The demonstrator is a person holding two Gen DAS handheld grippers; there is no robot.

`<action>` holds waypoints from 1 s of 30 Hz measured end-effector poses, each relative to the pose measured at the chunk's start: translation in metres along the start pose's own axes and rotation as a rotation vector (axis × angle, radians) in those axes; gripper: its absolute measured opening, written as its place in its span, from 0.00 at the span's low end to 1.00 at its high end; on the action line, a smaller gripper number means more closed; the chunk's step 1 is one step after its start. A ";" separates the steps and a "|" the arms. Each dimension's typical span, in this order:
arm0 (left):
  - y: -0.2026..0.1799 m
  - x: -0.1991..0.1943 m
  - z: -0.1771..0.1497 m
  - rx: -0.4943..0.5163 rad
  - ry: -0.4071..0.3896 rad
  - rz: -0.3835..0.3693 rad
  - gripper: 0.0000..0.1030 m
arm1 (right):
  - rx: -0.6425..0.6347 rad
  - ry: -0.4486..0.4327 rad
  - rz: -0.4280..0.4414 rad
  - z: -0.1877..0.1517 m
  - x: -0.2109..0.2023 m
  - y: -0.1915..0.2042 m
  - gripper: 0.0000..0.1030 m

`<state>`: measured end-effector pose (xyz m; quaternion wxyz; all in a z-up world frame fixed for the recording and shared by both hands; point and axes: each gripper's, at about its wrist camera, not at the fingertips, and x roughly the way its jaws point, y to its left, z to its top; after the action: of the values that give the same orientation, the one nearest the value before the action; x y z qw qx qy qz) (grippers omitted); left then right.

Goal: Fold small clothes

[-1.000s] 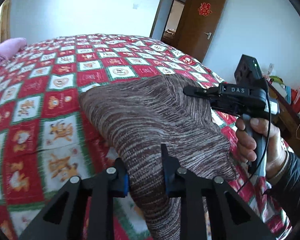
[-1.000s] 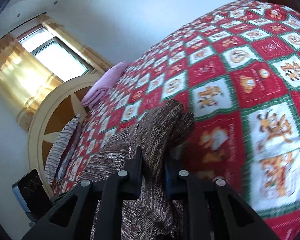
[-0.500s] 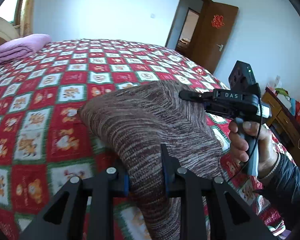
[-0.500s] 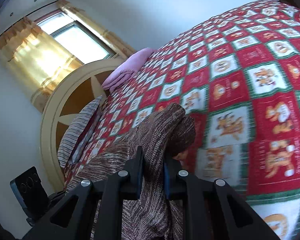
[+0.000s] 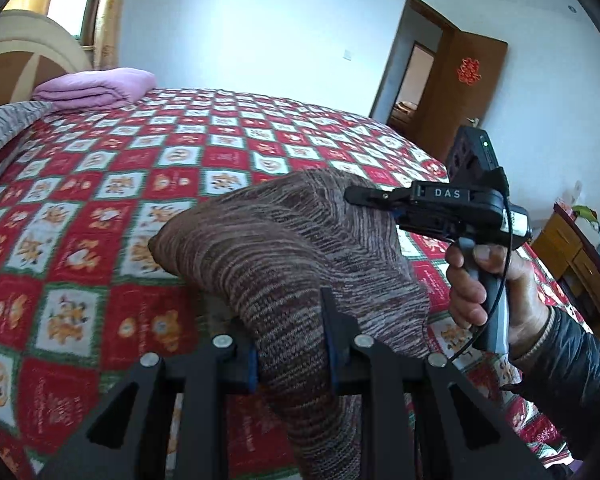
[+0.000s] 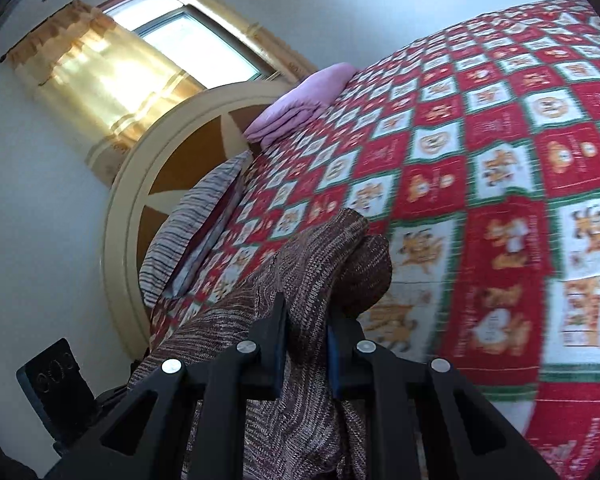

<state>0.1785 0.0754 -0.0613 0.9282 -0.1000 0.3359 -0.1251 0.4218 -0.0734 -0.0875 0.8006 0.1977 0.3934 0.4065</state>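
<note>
A brown striped knit garment (image 5: 276, 240) is held up above the red patterned bedspread (image 5: 112, 184), stretched between both grippers. My left gripper (image 5: 290, 344) is shut on its near edge, cloth bunched between the blue pads. In the left wrist view the right gripper (image 5: 384, 200) grips the garment's far right edge, carried by a person's hand (image 5: 484, 296). In the right wrist view my right gripper (image 6: 306, 340) is shut on a thick fold of the knit garment (image 6: 320, 256), whose end curls over to the right. The cloth hangs down below both grippers.
A folded pink blanket (image 5: 96, 86) and a grey striped pillow (image 6: 196, 216) lie at the round headboard (image 6: 140, 184) end of the bed. A curtained window (image 6: 140, 56) is behind it. An open brown door (image 5: 460, 92) and a wooden cabinet (image 5: 576, 256) stand to the right.
Both grippers have carried the garment sideways toward the headboard end; the pink blanket, pillow and headboard have come further into view. Both grips are unchanged.
</note>
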 end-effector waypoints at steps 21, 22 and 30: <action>0.056 -0.057 -0.017 -0.066 -0.095 0.111 0.24 | -0.119 0.126 0.104 0.005 0.094 0.086 0.16; 0.059 -0.055 -0.019 -0.073 -0.090 0.120 0.24 | -0.122 0.142 0.098 0.004 0.101 0.088 0.16; 0.082 -0.031 -0.046 -0.104 -0.004 0.172 0.24 | -0.139 0.230 0.044 -0.009 0.143 0.083 0.16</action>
<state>0.1388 0.1579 -0.0998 0.9296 -0.1191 0.3476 -0.0273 0.4248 0.0908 -0.1077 0.7527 0.1026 0.4491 0.4703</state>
